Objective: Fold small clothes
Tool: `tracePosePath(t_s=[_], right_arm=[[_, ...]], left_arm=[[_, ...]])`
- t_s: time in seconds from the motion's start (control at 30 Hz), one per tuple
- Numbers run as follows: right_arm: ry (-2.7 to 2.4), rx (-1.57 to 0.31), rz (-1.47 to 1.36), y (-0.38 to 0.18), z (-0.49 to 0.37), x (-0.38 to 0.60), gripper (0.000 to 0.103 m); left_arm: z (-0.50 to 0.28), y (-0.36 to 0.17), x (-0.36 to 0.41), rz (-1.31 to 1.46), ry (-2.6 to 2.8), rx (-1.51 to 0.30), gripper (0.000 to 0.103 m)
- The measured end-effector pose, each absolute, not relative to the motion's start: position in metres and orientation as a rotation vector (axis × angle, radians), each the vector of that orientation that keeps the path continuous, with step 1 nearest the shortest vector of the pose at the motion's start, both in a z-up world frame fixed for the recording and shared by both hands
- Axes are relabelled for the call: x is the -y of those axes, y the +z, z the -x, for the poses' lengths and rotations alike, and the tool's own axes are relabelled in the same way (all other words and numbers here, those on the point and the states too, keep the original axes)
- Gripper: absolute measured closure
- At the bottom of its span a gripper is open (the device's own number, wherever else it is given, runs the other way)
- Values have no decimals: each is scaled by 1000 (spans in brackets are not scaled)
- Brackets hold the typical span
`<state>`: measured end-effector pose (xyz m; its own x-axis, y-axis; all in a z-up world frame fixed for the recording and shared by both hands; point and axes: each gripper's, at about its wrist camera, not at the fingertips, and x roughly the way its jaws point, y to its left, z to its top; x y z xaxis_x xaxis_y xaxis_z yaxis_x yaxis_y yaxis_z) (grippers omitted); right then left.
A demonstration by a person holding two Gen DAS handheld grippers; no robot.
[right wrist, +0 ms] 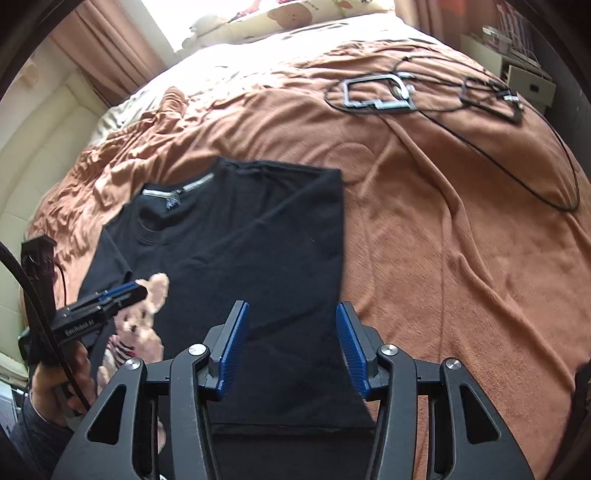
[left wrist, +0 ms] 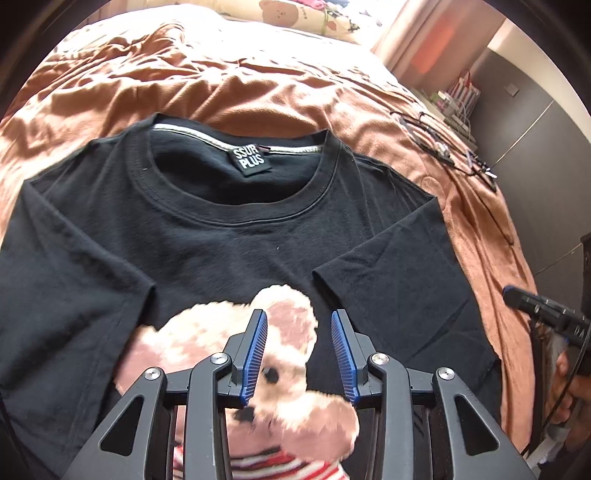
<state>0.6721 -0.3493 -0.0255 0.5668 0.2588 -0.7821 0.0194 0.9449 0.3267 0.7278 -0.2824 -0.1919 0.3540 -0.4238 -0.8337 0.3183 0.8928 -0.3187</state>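
Note:
A black T-shirt (left wrist: 229, 240) with a pink bear print (left wrist: 288, 347) lies flat on the orange-brown bedspread, collar away from me. Both sleeves are folded in over the body; the right side fold shows in the right wrist view (right wrist: 266, 236). My left gripper (left wrist: 298, 350) is open and empty, hovering over the bear print; it also shows in the right wrist view (right wrist: 129, 291). My right gripper (right wrist: 291, 347) is open and empty, above the shirt's folded right side near the hem; its finger shows in the left wrist view (left wrist: 532, 302).
The bedspread (right wrist: 443, 258) is rumpled. Black cables, earphones and a grey frame-like item (right wrist: 376, 94) lie at the far right of the bed. Pillows (left wrist: 310, 16) sit at the head. A shelf unit (right wrist: 528, 77) stands beside the bed.

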Motion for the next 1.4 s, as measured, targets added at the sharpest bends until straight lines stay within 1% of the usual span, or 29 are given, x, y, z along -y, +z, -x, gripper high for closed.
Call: tracePosePath(t_s=[0.13, 0.2, 0.33, 0.47, 0.5, 0.53, 0.6, 0.67, 0.7, 0.77, 0.97, 1.07, 1.2, 1.27, 1.33, 1.37, 1.4], right_arm=[[129, -980, -313, -45, -676, 355, 64], [128, -987, -314, -52, -675, 357, 64], [124, -1011, -297, -69, -684, 357, 73], [116, -1011, -279, -78, -689, 354, 74], [115, -1009, -271, -78, -689, 353, 74], [117, -1008, -265, -78, -688, 352, 74], [125, -1011, -259, -78, -686, 354, 74], [129, -1015, -251, -77, -681, 357, 74], [129, -1018, -247, -77, -679, 358, 74], [129, -1027, -233, -76, -671, 360, 74], [124, -1061, -190, -74, -648, 363, 74], [111, -1079, -167, -71, -639, 361, 74], [81, -1076, -199, -61, -626, 363, 74], [79, -1058, -209, -51, -617, 361, 74], [79, -1042, -211, -41, -607, 359, 74], [77, -1038, -217, -36, -602, 358, 73], [73, -1036, -223, -32, -597, 358, 64]], left_arm=[[-740, -199, 295, 90, -464, -1111, 65], [-746, -200, 300, 87, -462, -1104, 65], [-755, -203, 305, 75, -449, -1096, 65], [-758, -205, 313, 63, -465, -1088, 66], [-757, -207, 317, 49, -478, -1089, 76], [-757, -208, 320, 25, -483, -1093, 93], [-753, -208, 325, -22, -472, -1084, 98], [-753, -206, 323, -27, -465, -1078, 99], [-753, -206, 322, -32, -452, -1077, 103], [-753, -205, 317, -87, -355, -1064, 103], [-754, -201, 287, 33, -382, -1109, 103], [-742, -192, 283, 14, -401, -1106, 103], [-727, -180, 279, 8, -418, -1099, 95], [-719, -174, 276, 15, -424, -1099, 89], [-709, -166, 271, 10, -430, -1093, 71], [-703, -160, 268, 6, -435, -1082, 66], [-697, -154, 265, 1, -438, -1068, 56]])
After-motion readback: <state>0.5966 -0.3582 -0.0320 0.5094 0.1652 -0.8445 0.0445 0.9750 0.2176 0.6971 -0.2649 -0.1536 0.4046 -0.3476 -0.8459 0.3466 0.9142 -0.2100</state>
